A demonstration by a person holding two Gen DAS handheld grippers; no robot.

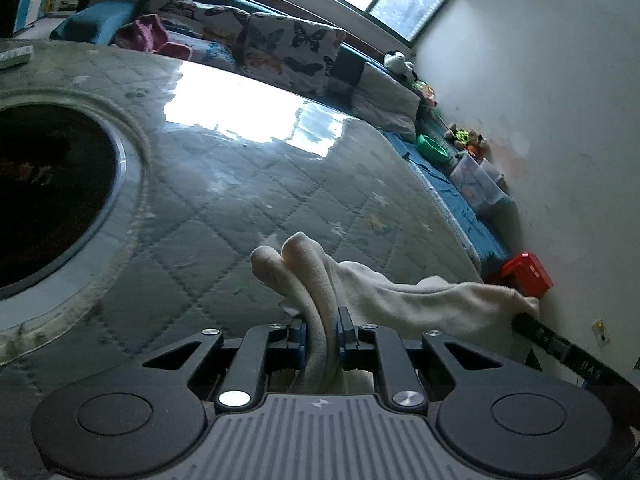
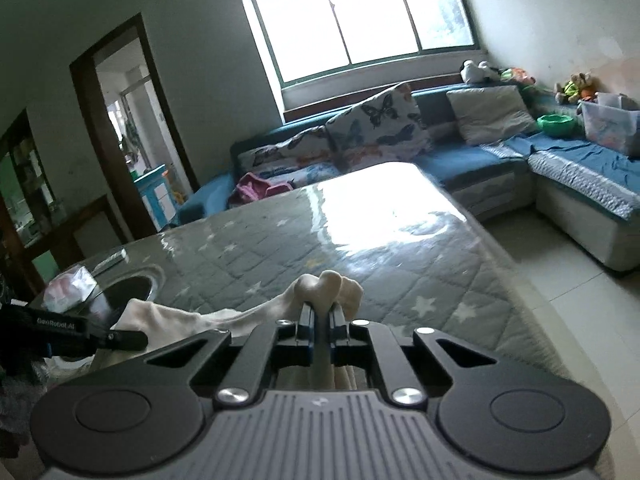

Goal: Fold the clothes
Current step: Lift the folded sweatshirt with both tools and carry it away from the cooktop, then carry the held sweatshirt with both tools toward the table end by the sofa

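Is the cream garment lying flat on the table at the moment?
No, the cream garment hangs stretched between the left gripper and right gripper.

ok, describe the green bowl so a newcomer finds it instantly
Start at the blue L-shaped sofa under the big window. Follow its right-hand wing to the plain grey cushion; the round bright green plastic bowl sits beside it, before a clear storage bin. Nothing else there is solid green.

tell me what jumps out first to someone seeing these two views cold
First the cream garment, stretched in the air between the two grippers: the left gripper is shut on one bunched end, the right gripper on the other. Beneath it lies the grey quilted table cover, with window glare on its far half. Behind, butterfly-print cushions lean on the blue sofa under the window.
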